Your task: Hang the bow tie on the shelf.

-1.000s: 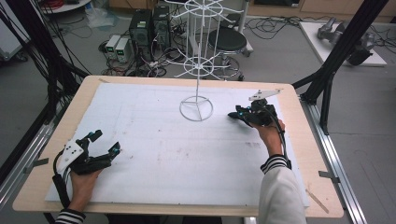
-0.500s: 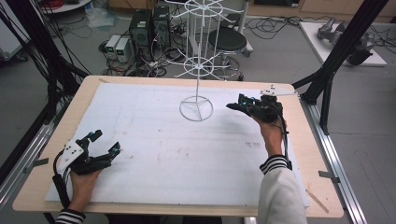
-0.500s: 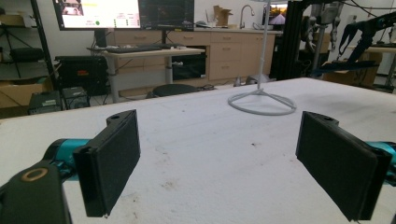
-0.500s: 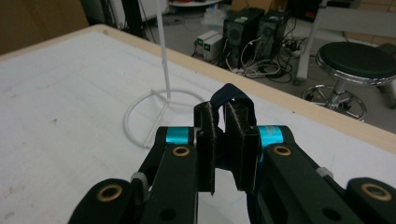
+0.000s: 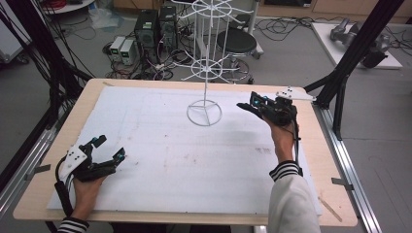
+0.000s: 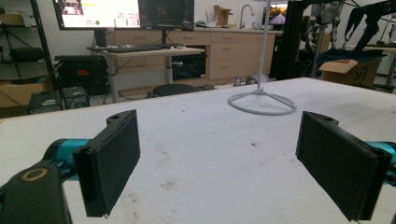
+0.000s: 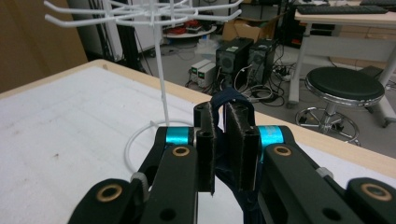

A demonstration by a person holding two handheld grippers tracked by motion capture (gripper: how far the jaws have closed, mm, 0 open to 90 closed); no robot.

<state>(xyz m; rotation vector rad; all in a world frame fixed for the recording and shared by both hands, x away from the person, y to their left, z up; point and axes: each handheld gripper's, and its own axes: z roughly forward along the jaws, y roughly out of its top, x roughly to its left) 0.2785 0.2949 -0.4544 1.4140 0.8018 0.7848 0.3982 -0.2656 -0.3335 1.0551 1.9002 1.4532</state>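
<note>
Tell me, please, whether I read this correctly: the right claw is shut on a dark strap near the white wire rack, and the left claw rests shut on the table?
Not quite: the left claw is open, its pads wide apart with nothing between them, as the left gripper view shows. The right claw is indeed shut on the dark strap near the white wire rack.

Wire rack point(image 5: 205, 73) stands mid-table, right tool point(image 5: 245, 107) just beside it.

Black tongs point(image 7: 226, 140), teal joints (brass rivets); striped cuffs.
</note>
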